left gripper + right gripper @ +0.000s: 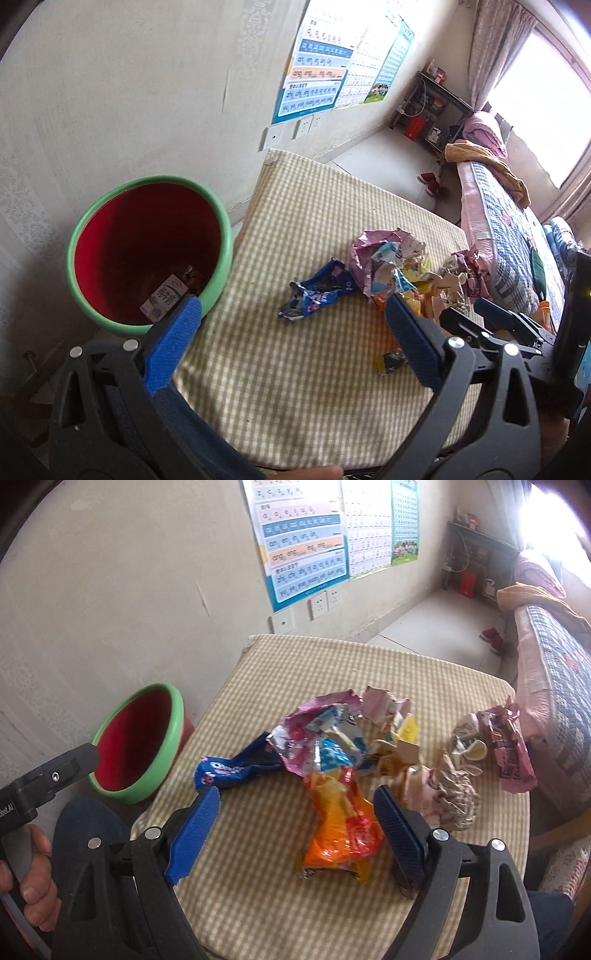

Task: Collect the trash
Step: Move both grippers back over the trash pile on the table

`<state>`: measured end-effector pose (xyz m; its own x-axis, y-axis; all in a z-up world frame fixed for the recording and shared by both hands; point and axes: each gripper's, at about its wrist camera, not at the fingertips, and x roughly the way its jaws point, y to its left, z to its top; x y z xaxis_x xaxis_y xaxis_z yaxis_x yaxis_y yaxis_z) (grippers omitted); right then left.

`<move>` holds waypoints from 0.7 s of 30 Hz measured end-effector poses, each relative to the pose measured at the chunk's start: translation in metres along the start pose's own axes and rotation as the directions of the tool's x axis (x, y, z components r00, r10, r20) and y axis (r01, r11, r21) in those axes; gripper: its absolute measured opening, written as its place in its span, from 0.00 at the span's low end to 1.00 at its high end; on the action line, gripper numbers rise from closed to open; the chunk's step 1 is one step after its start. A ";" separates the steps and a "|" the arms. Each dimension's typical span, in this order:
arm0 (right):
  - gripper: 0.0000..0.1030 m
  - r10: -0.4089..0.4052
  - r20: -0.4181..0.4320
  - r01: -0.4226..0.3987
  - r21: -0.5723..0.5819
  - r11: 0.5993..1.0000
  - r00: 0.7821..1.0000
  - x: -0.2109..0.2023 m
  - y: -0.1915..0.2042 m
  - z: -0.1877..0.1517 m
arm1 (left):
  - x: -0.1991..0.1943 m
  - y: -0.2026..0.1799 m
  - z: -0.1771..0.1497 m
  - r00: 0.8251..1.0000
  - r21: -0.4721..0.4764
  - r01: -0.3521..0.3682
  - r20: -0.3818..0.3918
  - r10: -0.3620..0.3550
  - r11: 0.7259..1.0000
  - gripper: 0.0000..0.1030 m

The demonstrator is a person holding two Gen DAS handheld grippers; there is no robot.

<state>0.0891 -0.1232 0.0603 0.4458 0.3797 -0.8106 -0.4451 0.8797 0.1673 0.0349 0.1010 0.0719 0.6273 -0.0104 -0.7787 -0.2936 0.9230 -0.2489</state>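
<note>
1. Left wrist view: the left gripper (291,317) has two blue ridged fingers (173,343) on black plastic arms. The fingers are wide apart and hold nothing.
2. Under them is the bench with a soft yellow-and-white checked cloth (295,387).
3. Just beside the bench's left edge stands a round plastic bin, red inside with a smooth green rim (147,254). The left finger tip sits in front of that rim.
4. At the bottom of the bin lies a small white paper milk carton (166,299), with a dark shiny scrap next to it.
5. On the cloth lies a crinkly blue foil snack wrapper (314,295). It touches a heap of crumpled pink, white and yellow wrappers (391,262) further right.
6. Black parts of the right gripper (509,325) show at the right edge.
7. Right wrist view: the right gripper (297,801) also has blue ridged fingers (195,834), and they are apart, clamped on nothing.
8. Between them, flat on the checked cloth, lies a shiny orange-and-red plastic bag (340,827), all wrinkled. The fingers do not touch it.
9. Behind it are the blue wrapper, the pink foil heap, a scrunched brown paper ball (454,797) and a pink torn packet (509,753) near the bench's right side.
10. The bin stands past the bench's left edge.
11. At the bottom left a hand (33,878) holds a black handle.
</note>
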 end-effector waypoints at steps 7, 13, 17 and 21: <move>0.80 -0.075 0.019 0.074 0.061 0.995 0.997 -0.023 -0.058 -0.019 | 0.017 -0.042 -0.006 0.999 0.053 0.027 -0.030 -0.026 0.998 0.95; 0.80 -0.113 0.017 0.109 0.132 0.985 0.993 -0.030 -0.099 -0.029 | 0.026 -0.068 -0.008 0.998 0.103 0.032 -0.053 -0.026 0.994 0.95; 0.80 -0.121 0.008 0.119 0.162 0.980 0.993 -0.028 -0.115 -0.033 | 0.031 -0.074 -0.008 0.998 0.126 0.018 -0.065 -0.009 0.992 0.95; 0.80 -0.121 -0.006 0.120 0.186 0.975 0.993 -0.019 -0.125 -0.035 | 0.041 -0.071 -0.005 0.996 0.138 -0.006 -0.085 0.017 0.990 0.95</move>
<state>0.1091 -0.2509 0.0349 0.4914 0.2688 -0.8284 -0.2363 0.9567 0.1702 0.0775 0.0326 0.0550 0.5588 -0.0268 -0.8289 -0.1945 0.9674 -0.1624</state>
